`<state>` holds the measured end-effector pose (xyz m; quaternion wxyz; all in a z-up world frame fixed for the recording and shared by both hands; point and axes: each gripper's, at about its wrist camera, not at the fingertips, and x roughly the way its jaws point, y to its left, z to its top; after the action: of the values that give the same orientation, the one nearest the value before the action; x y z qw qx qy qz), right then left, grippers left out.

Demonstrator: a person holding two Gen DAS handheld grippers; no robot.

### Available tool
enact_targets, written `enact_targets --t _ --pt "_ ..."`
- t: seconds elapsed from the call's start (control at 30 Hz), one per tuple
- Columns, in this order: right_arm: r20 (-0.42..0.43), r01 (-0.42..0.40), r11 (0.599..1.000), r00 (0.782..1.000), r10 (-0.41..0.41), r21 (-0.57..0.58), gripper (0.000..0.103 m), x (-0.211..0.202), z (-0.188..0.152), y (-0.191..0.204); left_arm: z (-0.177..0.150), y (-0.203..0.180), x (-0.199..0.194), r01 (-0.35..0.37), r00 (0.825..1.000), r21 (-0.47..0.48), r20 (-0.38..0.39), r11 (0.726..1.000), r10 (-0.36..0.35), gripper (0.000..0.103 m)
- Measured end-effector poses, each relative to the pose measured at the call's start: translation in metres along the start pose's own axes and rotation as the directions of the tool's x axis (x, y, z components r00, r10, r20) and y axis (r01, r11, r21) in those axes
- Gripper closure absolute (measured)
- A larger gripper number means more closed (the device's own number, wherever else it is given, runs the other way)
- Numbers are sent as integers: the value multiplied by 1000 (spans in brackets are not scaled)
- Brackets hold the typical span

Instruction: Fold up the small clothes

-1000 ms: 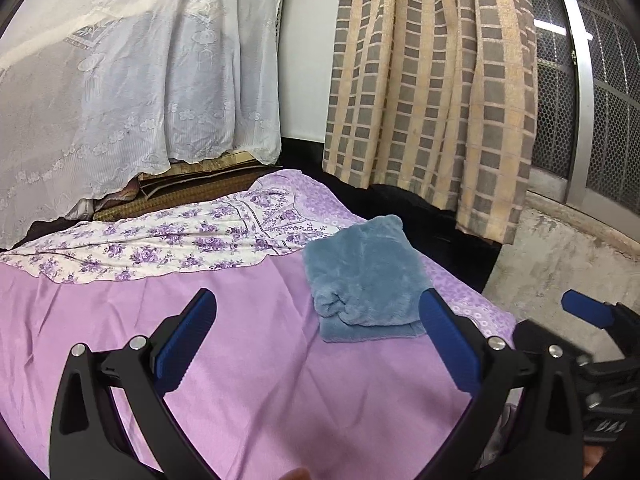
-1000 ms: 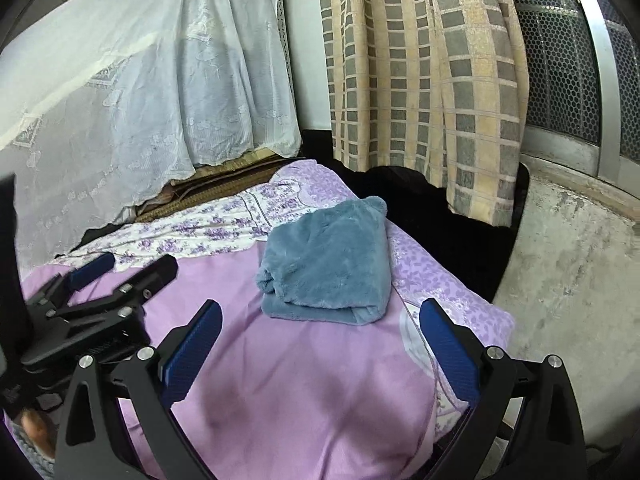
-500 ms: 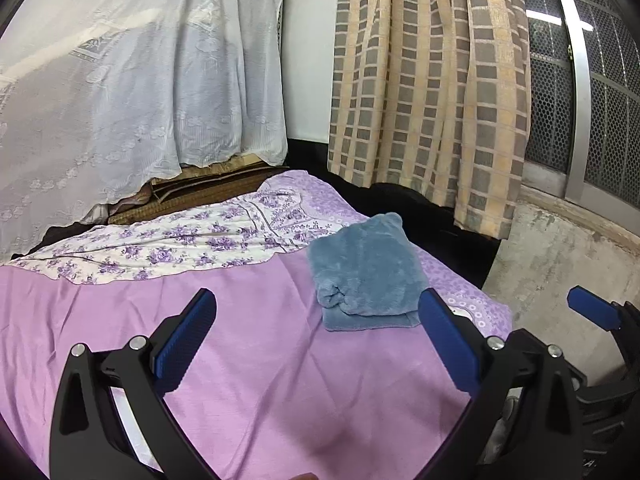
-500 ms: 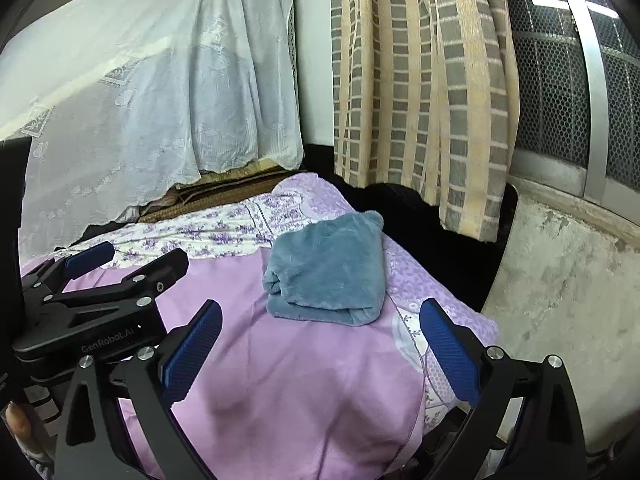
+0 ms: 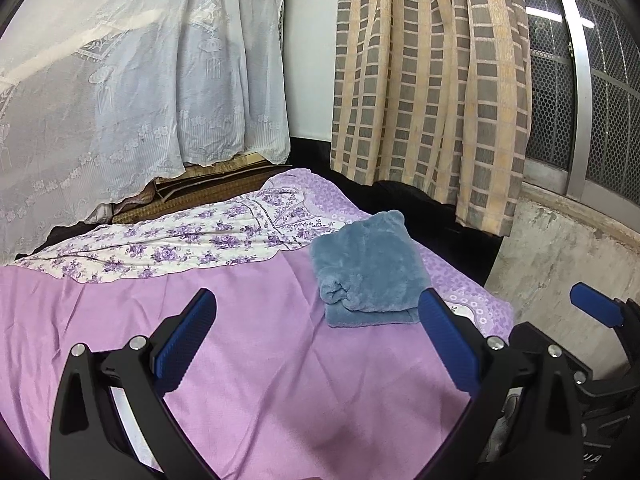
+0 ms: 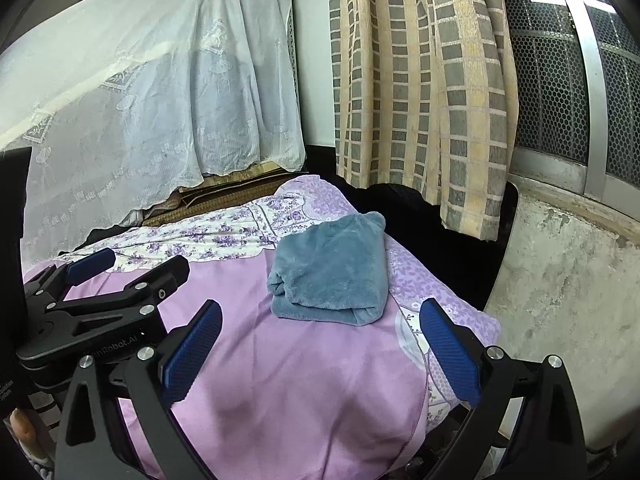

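both grippers hung spread and empty, left gripper and right gripper drawn back from a second ago, so the blue fleece garment sat smaller in view. it lay folded, apart from them, near the bed's far right edge on the purple sheet. that fold looked done, probably. floral dress lay spread behind, maybe next.

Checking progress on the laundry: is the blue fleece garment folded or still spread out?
Folded. The blue fleece garment lies as a compact stacked bundle on the purple bedsheet, doubled layers showing at its near edge. Neither gripper touches it.
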<state>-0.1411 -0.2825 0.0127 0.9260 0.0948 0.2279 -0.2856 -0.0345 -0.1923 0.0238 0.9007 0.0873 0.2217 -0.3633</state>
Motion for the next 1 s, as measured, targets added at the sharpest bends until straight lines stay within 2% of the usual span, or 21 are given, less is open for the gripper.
enact_targets --t 0.87,1.0 --pt "-13 7 1000 1000 -7 5 4 3 -3 -3 -2 -4 6 -9 1000 16 -8 1000 9 5" --pt "-15 9 1000 1000 -9 4 4 2 -3 -2 -2 -5 4 -14 1000 36 20 999 13 5"
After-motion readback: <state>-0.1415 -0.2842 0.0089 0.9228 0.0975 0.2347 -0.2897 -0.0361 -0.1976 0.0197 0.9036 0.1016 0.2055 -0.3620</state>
